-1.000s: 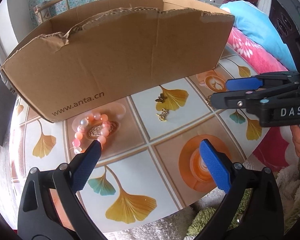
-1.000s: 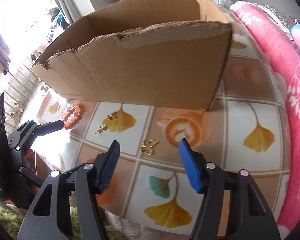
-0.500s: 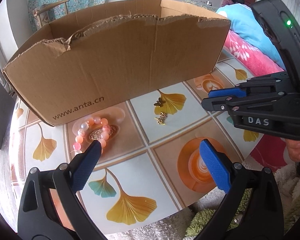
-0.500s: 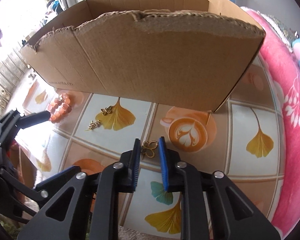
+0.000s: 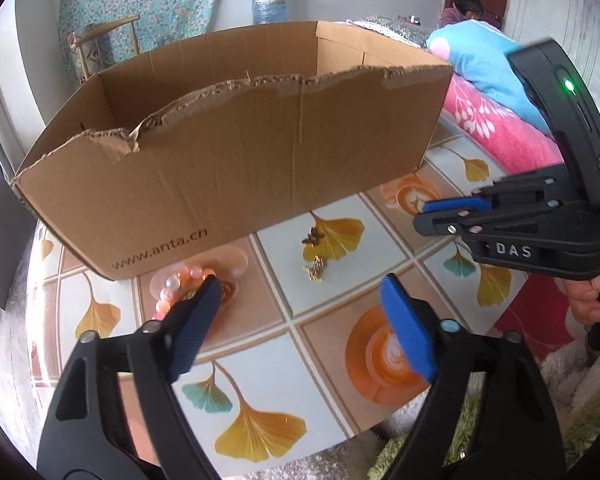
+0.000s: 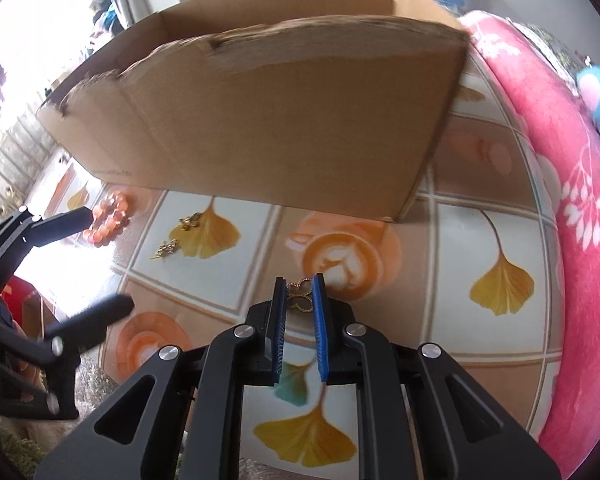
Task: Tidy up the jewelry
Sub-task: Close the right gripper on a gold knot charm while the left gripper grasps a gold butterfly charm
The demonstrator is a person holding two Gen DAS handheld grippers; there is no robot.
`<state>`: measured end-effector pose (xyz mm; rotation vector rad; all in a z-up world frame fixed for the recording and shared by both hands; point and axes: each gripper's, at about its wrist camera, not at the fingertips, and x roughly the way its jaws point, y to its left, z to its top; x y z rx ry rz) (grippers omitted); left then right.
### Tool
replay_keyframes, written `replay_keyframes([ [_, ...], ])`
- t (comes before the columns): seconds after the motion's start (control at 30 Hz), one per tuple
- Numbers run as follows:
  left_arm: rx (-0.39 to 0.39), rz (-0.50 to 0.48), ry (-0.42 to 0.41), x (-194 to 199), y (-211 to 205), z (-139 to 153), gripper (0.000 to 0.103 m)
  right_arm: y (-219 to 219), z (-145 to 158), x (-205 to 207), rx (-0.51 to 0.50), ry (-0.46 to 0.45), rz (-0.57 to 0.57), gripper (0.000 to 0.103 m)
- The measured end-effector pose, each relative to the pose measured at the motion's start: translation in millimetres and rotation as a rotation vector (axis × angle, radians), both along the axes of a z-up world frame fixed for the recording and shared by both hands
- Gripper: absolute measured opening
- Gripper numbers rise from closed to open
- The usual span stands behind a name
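Room: we see a grey wall, a turquoise flowered cloth hanging on it, a wooden chair [image 5: 100, 44] and a big water bottle [image 5: 269, 2] behind the work area.
Surface: we work over a table [image 5: 352, 276] covered with a cloth of square panels, printed with yellow leaves and orange coffee cups.
Bedding: a pink flowered blanket [image 5: 496, 120] and a blue pillow [image 5: 480, 64] lie along the table's right edge.
Box: an open cardboard box [image 5: 236, 160] with a torn front rim stands on the table, its front wall printed with a web address.
Left gripper [image 5: 300, 312]: our jaws stand apart with nothing pressed between them; they have just been closing a little. The left finger [image 5: 198, 320] sits over the bead bracelet; we cannot tell whether it touches.
Bead bracelet [image 5: 172, 284]: a ring of pink and orange beads lying on the table just in front of the box's left corner.
Right gripper [image 6: 299, 300]: our jaws have just closed in and the blue pads pinch a gold clover charm.
Gold clover charm [image 6: 300, 300]: held between the right pads, above the coffee-cup panel near the table's front edge.
Gold earrings [image 5: 315, 252]: two small gold pieces on a yellow leaf panel, between the two grippers, one nearer the box than the other.
Hand [image 5: 592, 292]: fingers wrap the right tool's handle at the edge of the left view.
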<state>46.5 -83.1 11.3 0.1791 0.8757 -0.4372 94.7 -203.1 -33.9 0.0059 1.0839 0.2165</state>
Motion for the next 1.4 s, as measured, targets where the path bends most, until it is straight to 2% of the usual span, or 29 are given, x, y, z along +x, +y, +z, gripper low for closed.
replay_keyframes([
  [0.37, -0.027, -0.012, 0.044, 34, -16, -5, 0.031, -14, -1, -6, 0.047, -0.021, -0.01, 0.013],
  [0.47, -0.017, -0.018, 0.06, 39, -21, -10, 0.023, -15, -8, -12, 0.057, -0.022, -0.005, 0.013],
  [0.73, 0.016, -0.024, 0.09, 48, -26, -20, 0.013, -30, -9, -10, 0.076, -0.02, 0.0, 0.013],
  [1.03, 0.069, -0.066, 0.059, 45, -33, -21, 0.01, -33, -8, -9, 0.082, -0.02, 0.006, 0.013],
  [1.13, 0.072, -0.077, 0.055, 45, -33, -21, 0.007, -32, -8, -8, 0.081, -0.02, 0.007, 0.013],
  [1.4, 0.08, -0.094, 0.045, 45, -35, -21, 0.007, -31, -7, -8, 0.087, -0.017, 0.005, 0.013],
])
